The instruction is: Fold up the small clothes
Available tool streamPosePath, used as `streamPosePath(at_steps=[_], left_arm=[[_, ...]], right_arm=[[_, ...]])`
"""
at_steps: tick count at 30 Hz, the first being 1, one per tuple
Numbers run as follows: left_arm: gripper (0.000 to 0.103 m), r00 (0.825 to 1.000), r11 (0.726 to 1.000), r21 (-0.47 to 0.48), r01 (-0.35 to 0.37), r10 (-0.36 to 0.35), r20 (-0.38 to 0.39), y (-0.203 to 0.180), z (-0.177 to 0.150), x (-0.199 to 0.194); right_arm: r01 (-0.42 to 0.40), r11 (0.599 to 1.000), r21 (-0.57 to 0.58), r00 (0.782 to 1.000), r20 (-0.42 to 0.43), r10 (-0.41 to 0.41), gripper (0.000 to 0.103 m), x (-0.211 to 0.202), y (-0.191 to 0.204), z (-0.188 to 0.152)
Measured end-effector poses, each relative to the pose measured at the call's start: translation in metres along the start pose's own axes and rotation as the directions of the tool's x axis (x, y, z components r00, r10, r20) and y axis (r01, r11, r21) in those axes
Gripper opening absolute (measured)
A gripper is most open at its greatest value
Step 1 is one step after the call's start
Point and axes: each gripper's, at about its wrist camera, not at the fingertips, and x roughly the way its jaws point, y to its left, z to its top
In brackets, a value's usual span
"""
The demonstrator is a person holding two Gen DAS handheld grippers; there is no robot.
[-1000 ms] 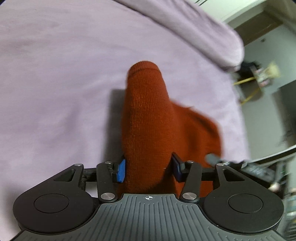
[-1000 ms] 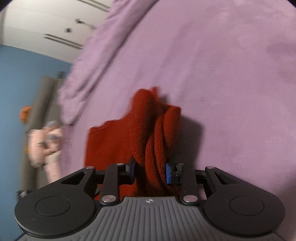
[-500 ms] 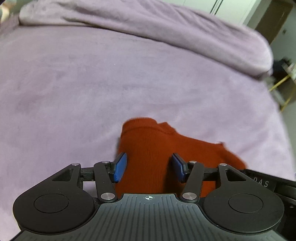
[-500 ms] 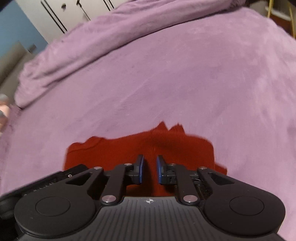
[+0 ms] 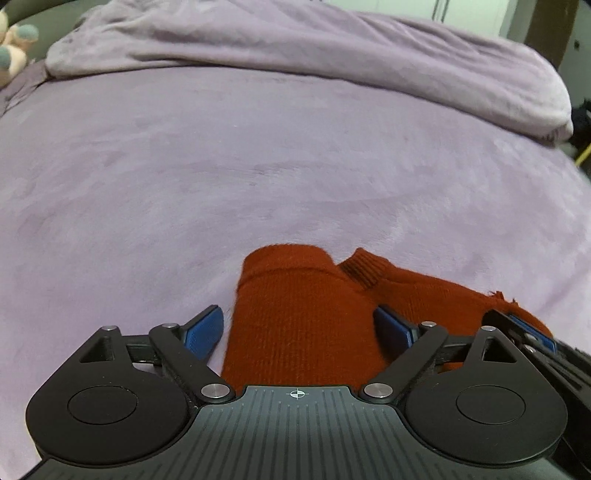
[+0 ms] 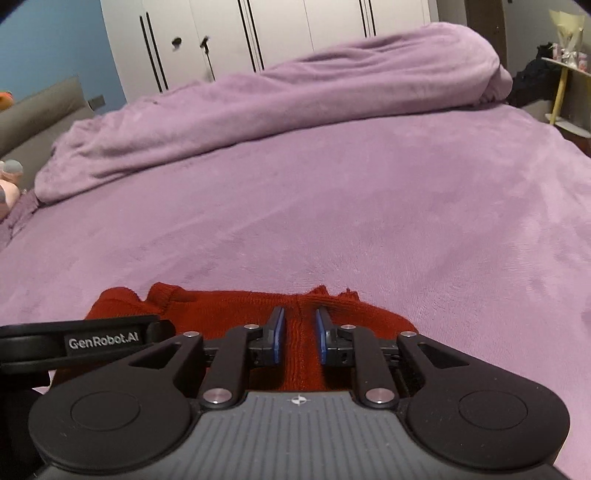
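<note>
Left tool (image 5: pixel 299 328) spread wide, right tool (image 6: pixel 299 336) narrowly parted over sideways-lying rust sweater (image 6: pixel 229 306).

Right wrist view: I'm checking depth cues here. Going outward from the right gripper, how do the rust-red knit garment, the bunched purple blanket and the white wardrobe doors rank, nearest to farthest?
1. Rust-red knit garment: lying on the bed directly at the right gripper, between its parted fingers.
2. Bunched purple blanket: heaped across the bed's far side.
3. White wardrobe doors: behind the blanket, at the back wall.
</note>
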Motion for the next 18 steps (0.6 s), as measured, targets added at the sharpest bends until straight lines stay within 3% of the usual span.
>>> streamPosePath(at_steps=[1,4,7,9,14,16,18], left_arm=[[0.093,1.000,1.000,-0.008,0.005,-0.005,0.003,0.004,-0.002,-0.007],[0.091,0.999,0.998,-0.051,0.045,-0.045,0.000,0.015,-0.007,-0.033],[0.091,0.990,0.985,-0.102,0.139,-0.136,0.035,0.037,-0.032,-0.074],[0.091,0.987,0.979,-0.120,0.163,-0.160,0.031,0.050,-0.056,-0.094],[0.090,0.977,0.963,-0.164,0.212,-0.206,0.052,0.081,-0.119,-0.140],[0.088,0.980,0.971,-0.135,0.199,-0.194,0.048,0.084,-0.138,-0.156],[0.087,0.981,0.979,-0.086,0.187,-0.182,0.060,0.082,-0.150,-0.164]], right_arm=[[-0.010,1.000,-0.004,1.000,-0.008,0.010,0.029,-0.009,0.000,-0.002],[-0.019,0.999,-0.038,1.000,0.018,0.020,0.030,-0.049,-0.006,-0.025],[-0.026,0.999,-0.029,0.999,0.044,0.027,0.030,-0.089,-0.018,-0.055],[-0.004,1.000,-0.007,0.999,0.053,0.005,0.030,-0.113,-0.027,-0.075],[-0.089,0.984,0.157,0.996,-0.004,0.091,0.036,-0.162,-0.054,-0.107],[-0.146,0.962,0.229,0.989,-0.002,0.151,0.037,-0.169,-0.062,-0.111],[-0.155,0.946,0.285,0.985,-0.026,0.169,0.042,-0.163,-0.067,-0.111]])
